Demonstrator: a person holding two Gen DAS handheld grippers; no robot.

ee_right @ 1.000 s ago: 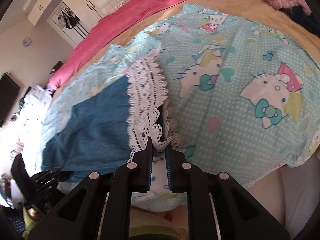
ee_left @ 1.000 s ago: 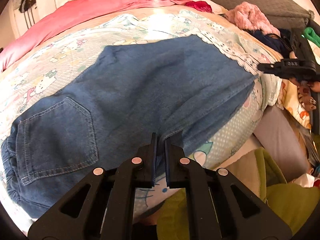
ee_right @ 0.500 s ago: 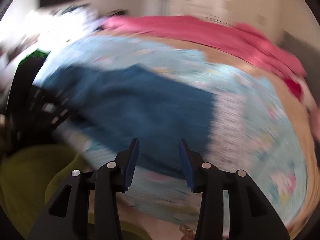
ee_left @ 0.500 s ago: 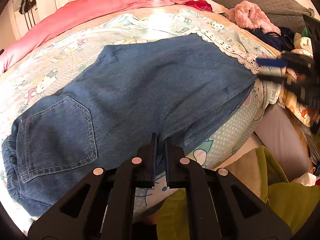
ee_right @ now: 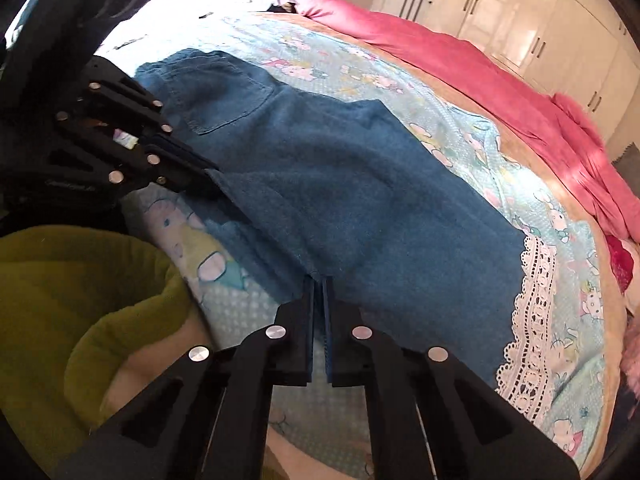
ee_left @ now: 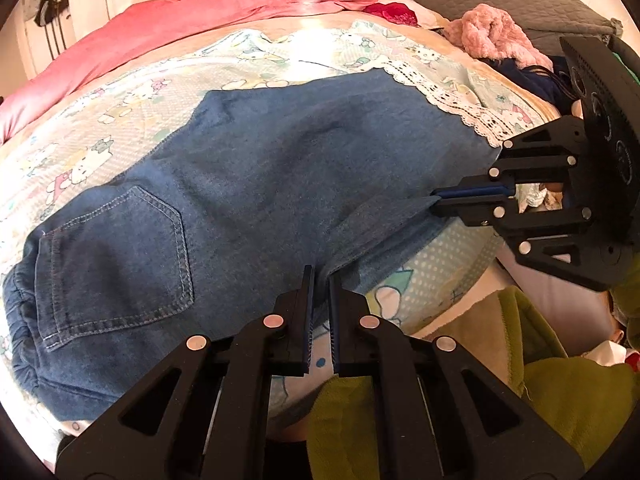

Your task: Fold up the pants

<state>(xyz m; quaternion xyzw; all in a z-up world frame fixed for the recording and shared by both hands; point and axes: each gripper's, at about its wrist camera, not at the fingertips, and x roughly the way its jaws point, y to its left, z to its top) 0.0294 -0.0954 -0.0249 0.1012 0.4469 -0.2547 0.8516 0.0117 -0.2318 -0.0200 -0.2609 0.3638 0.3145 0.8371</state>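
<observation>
The blue denim pants point(ee_left: 248, 184) lie flat on the bed, back pocket point(ee_left: 116, 256) up at the left, white lace hem point(ee_left: 452, 96) at the right. My left gripper point(ee_left: 320, 280) is shut on the near edge of the pants. My right gripper point(ee_left: 436, 200) is shut on the same near edge, further toward the hem. In the right wrist view the right gripper point(ee_right: 319, 286) pinches the denim edge, and the left gripper point(ee_right: 212, 184) shows at the left, shut on the pants point(ee_right: 340, 184).
A Hello Kitty sheet point(ee_left: 120, 108) covers the bed. A pink duvet point(ee_left: 208, 12) lies along the far side. A fluffy pink garment point(ee_left: 496, 36) and dark clothes sit at the far right. A green blanket point(ee_left: 540, 392) lies below the bed edge.
My right gripper let go of the lace hem, swung round open, and has shut on the near denim edge. My left gripper has stayed shut in place.
</observation>
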